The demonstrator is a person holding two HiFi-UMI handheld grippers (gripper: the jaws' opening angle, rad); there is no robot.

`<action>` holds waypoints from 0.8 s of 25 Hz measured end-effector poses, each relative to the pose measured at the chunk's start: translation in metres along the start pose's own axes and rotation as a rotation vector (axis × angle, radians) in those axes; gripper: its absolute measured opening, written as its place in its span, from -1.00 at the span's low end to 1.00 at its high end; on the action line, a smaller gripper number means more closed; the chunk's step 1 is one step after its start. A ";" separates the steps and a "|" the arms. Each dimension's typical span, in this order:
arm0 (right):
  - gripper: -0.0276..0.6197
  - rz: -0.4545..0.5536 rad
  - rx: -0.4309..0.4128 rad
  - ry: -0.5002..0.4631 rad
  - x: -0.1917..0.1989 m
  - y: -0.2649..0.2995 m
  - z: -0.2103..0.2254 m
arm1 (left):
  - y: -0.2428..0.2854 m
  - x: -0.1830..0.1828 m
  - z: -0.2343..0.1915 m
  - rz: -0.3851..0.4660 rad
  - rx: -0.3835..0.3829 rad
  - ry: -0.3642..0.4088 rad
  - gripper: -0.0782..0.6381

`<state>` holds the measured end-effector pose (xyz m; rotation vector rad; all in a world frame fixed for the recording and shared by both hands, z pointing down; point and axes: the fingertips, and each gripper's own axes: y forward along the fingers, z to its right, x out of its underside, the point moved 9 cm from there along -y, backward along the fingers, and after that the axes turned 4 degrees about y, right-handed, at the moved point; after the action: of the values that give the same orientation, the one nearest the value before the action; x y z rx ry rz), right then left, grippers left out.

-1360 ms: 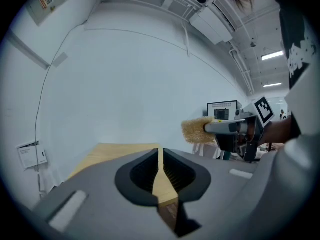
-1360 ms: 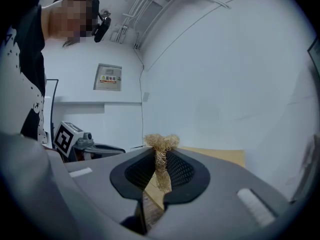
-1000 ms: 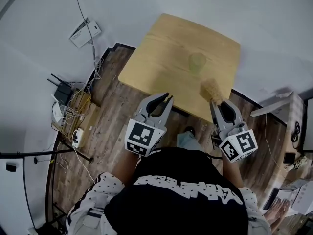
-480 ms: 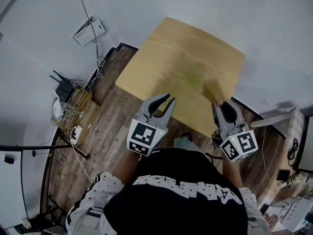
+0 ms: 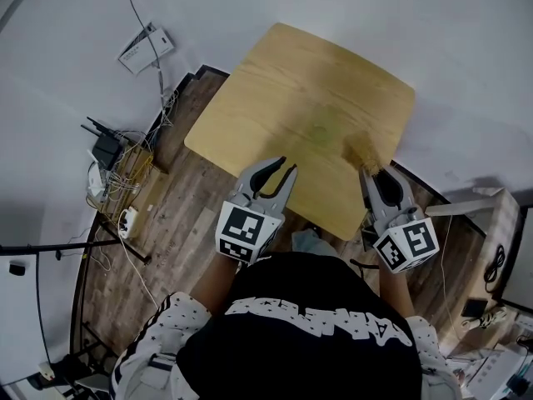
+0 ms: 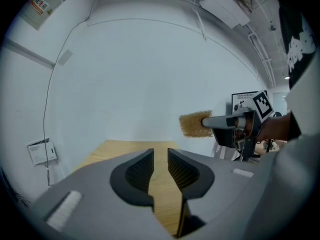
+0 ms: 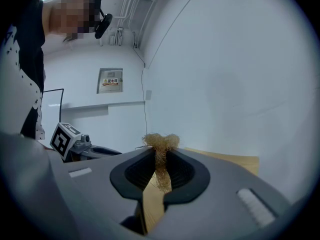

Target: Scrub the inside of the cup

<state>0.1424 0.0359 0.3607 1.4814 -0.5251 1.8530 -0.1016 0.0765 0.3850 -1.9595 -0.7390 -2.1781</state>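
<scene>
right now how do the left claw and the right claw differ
The left claw is empty, while the right claw is shut on a tan scrubber. The left claw's jaws stand slightly apart and have just been opening; the right claw's jaws are pressed onto the scrubber. Only bare table shows through the left claw's gap, whereas the scrubber sticks out ahead of the right claw. Both are grey and point toward the wooden table.

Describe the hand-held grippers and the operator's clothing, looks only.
Both the left hand-held gripper and the right hand-held gripper are grey plastic with curved pincer-like jaws and black ribbed pads. Each carries a white cube with black square markers. The person wears a black top with white lettering and white sleeves with black marks.
</scene>
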 end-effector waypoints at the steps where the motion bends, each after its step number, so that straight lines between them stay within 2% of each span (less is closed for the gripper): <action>1: -0.71 -0.001 -0.005 0.003 0.000 0.001 0.004 | 0.003 0.000 0.002 -0.004 0.001 -0.001 -0.53; 10: -0.71 -0.015 -0.031 0.017 -0.004 0.006 0.037 | 0.036 -0.002 0.014 -0.036 0.001 -0.002 -0.39; 15: -0.71 -0.021 -0.060 0.022 -0.004 0.009 0.049 | 0.047 0.000 0.014 -0.026 -0.077 0.011 -0.26; 17: -0.71 -0.029 -0.058 0.017 -0.002 0.010 0.054 | 0.053 0.005 0.015 -0.033 -0.080 0.022 -0.22; 20: -0.71 -0.044 -0.042 0.026 0.001 0.011 0.057 | 0.060 0.016 0.013 -0.046 -0.044 -0.054 -0.09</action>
<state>0.1726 -0.0101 0.3777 1.4290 -0.5121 1.8139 -0.0683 0.0337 0.4174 -2.0507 -0.7568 -2.1933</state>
